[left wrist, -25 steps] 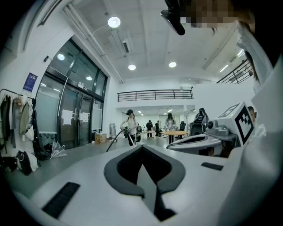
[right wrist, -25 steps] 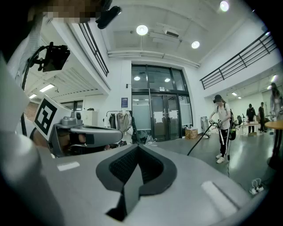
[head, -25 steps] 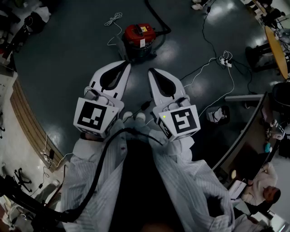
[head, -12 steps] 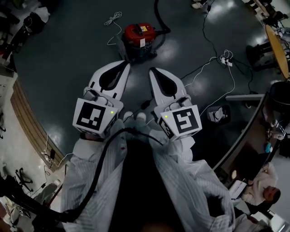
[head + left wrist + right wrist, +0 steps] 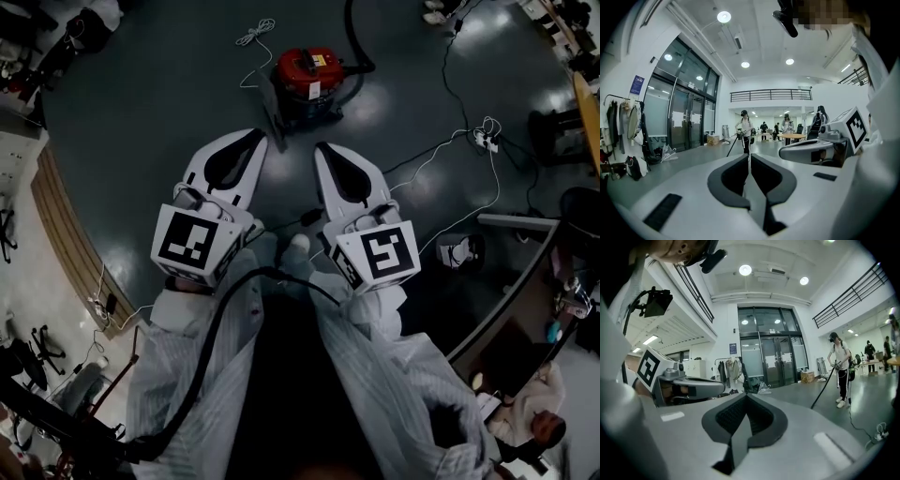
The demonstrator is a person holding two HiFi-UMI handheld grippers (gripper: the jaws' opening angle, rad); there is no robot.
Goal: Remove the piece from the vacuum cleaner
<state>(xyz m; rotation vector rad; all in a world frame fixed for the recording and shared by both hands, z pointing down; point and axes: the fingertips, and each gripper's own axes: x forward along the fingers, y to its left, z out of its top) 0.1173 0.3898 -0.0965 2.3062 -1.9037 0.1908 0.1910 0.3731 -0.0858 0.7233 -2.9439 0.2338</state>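
A red vacuum cleaner (image 5: 309, 80) stands on the dark floor, some way beyond both grippers, with its black hose (image 5: 361, 52) curving off towards the top of the head view. Held side by side at waist height, my left gripper (image 5: 256, 139) and right gripper (image 5: 322, 150) are both shut with nothing between the jaws. Both point roughly towards the vacuum and are well short of it. In the left gripper view the left gripper (image 5: 749, 157) has its pads pressed together, and so does the right gripper (image 5: 746, 397) in the right gripper view. Neither gripper view shows the vacuum.
White cables and a power strip (image 5: 486, 138) lie on the floor right of the vacuum, and a coiled white cord (image 5: 255, 36) to its left. A desk edge (image 5: 506, 281) runs along the right, a curved wooden ledge (image 5: 61, 234) along the left. People (image 5: 744, 131) stand far off.
The head view has shifted, so the vacuum now sits a little further right and lower in the picture. Both grippers stay shut and keep about the same place.
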